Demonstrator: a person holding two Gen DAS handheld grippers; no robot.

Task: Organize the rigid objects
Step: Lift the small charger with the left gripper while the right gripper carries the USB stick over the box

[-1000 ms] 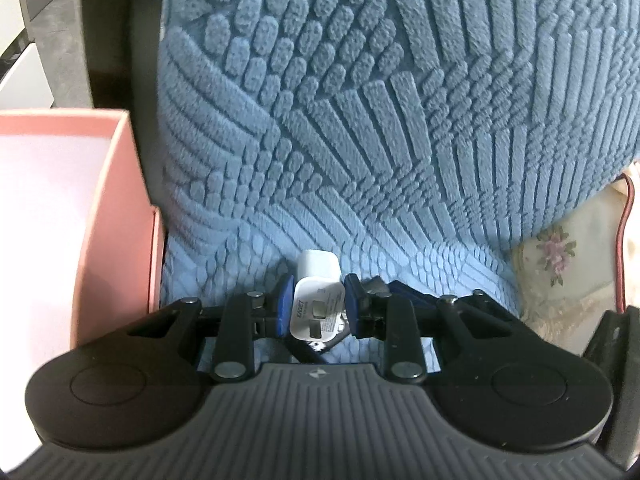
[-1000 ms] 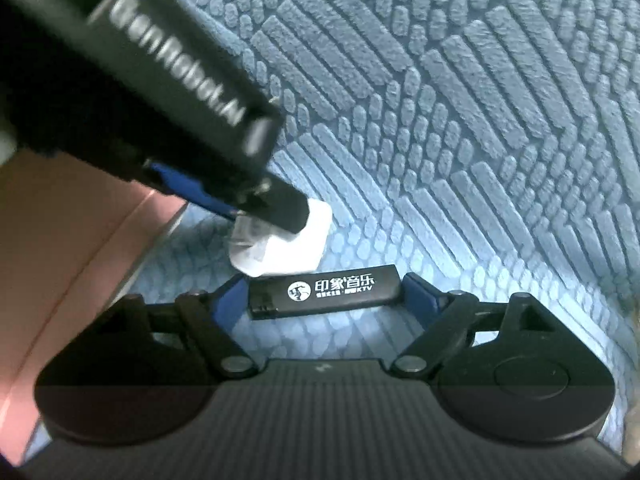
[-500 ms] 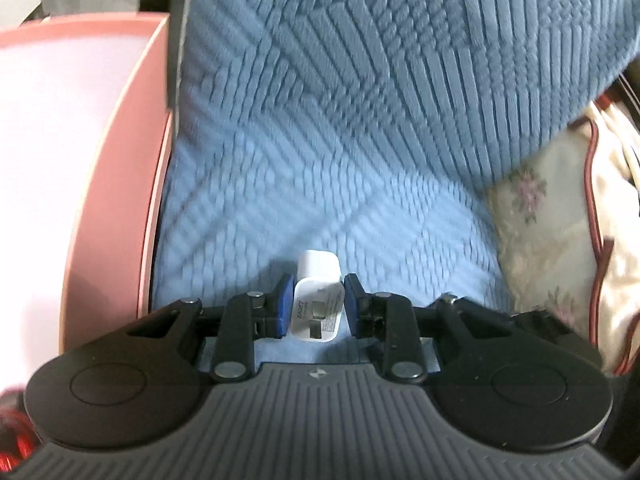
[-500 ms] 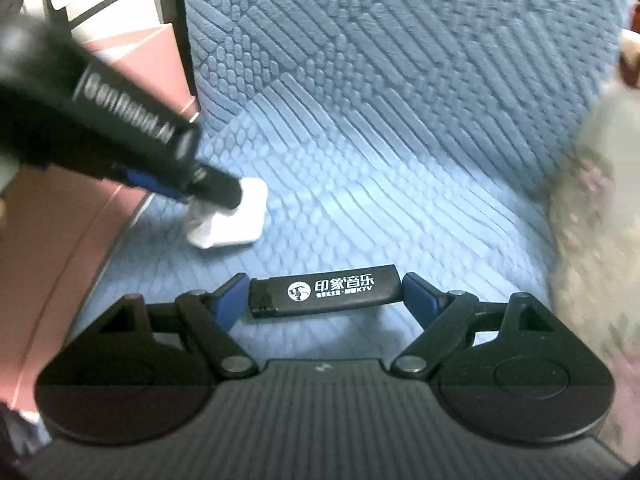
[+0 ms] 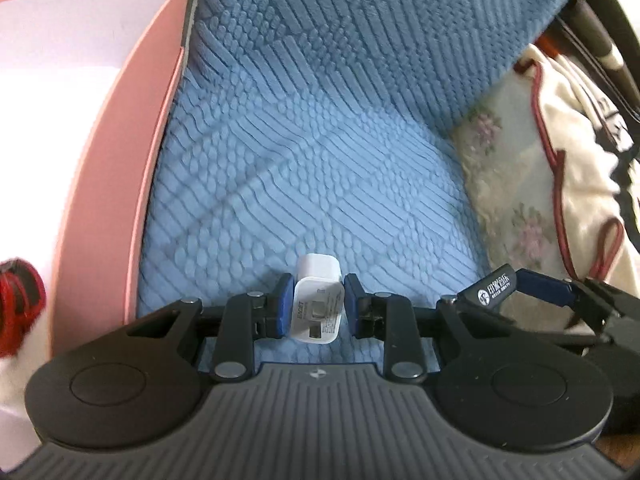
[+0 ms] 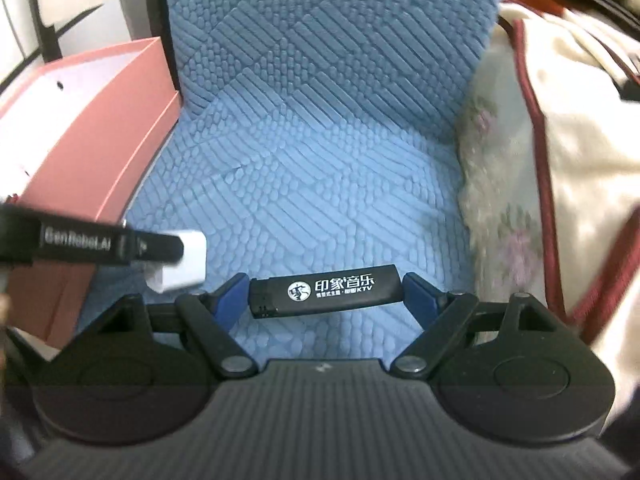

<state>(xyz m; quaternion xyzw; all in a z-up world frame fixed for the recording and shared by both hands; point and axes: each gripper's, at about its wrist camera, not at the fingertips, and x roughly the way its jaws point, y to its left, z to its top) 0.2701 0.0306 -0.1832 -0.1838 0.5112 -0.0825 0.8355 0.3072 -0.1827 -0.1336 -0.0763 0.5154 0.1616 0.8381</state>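
My left gripper [image 5: 316,300] is shut on a white USB charger plug [image 5: 318,300] and holds it above the blue textured cushion [image 5: 320,160]. My right gripper [image 6: 326,290] is shut on a black lighter [image 6: 326,290] with white print, gripped end to end. The lighter also shows at the right of the left wrist view [image 5: 490,288]. The charger shows in the right wrist view [image 6: 180,262], at the left, held by the left gripper. A pink open box [image 5: 120,160] with a white inside stands left of the cushion; it also shows in the right wrist view [image 6: 88,140].
A red round object [image 5: 18,304] lies inside the box at its near end. A floral cream cushion [image 5: 520,200] with dark red piping lies to the right. The blue cushion's backrest rises behind.
Both grippers have lifted up and back from the cushion with their objects. The box and the floral cushion have come more into view.
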